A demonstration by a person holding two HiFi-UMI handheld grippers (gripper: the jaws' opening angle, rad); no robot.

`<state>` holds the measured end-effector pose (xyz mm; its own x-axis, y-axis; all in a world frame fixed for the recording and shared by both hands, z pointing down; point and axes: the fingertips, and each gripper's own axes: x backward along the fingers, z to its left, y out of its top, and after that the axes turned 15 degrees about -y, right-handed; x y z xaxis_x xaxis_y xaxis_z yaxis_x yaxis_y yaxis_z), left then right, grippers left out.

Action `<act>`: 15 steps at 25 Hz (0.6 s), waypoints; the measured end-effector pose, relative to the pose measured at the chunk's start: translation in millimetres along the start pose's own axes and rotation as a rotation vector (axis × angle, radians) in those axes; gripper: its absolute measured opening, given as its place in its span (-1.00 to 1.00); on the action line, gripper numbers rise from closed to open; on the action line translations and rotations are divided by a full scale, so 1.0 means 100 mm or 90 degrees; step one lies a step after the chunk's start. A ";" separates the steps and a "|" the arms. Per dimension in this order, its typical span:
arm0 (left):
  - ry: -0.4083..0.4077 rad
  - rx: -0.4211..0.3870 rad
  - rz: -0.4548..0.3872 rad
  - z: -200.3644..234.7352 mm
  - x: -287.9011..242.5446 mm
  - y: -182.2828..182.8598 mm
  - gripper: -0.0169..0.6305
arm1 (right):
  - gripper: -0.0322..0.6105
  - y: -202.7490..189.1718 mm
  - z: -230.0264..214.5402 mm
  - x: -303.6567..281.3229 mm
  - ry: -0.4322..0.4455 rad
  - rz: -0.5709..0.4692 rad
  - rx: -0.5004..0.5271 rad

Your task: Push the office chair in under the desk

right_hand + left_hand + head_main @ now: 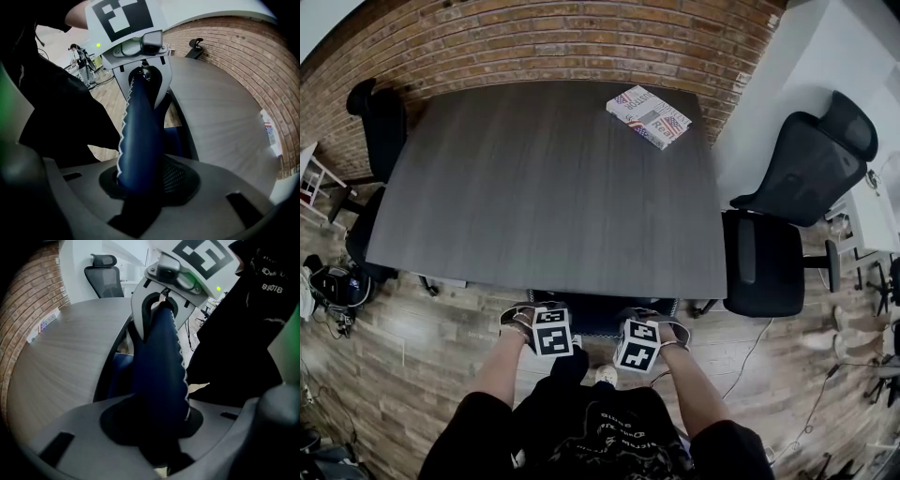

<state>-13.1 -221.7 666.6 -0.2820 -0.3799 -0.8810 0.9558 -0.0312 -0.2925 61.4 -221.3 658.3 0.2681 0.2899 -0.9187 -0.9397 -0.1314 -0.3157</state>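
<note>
Here the office chair [602,317] sits almost wholly beneath the worktop [544,187]. Only the top of its dark blue backrest shows, just beside the middle of the near edge. The left gripper [532,319] and the right gripper [661,328] each clamp that top rim. Both sets of jaws stand part-way apart, pressed on the padded thickness, one towards each end. In the left gripper view the blue rim [159,376] runs from between the left gripper's [154,427] own jaws to the right gripper [164,282] at the far end. The right gripper view mirrors this, with the rim [140,136] leading from the right gripper [145,183] to the left gripper [140,51]. The person stands close behind the backrest on the wood floor [422,347], so little room is left between body and near edge. The far edge of the worktop meets a brick wall [534,47], and a booklet [649,115] lies near the far right corner. A black chair [787,206] stands just off the right edge, with its seat beside the near right corner. A second black chair [380,122] stands at the far left corner. A cable [750,352] trails over the floor to the right of the person.
</note>
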 end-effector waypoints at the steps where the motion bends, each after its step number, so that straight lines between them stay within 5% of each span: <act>1: 0.000 0.001 -0.001 0.00 0.00 0.00 -0.54 | -0.56 0.00 0.00 0.00 0.000 0.000 -0.001; 15: 0.018 0.008 -0.027 -0.03 -0.03 -0.04 -0.49 | -0.40 0.04 0.09 -0.01 0.031 0.002 -0.023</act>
<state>-16.5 -217.7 669.1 -0.3240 -0.3525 -0.8780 0.9439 -0.0579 -0.3251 55.6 -213.3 660.7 0.2760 0.2429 -0.9300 -0.9327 -0.1661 -0.3202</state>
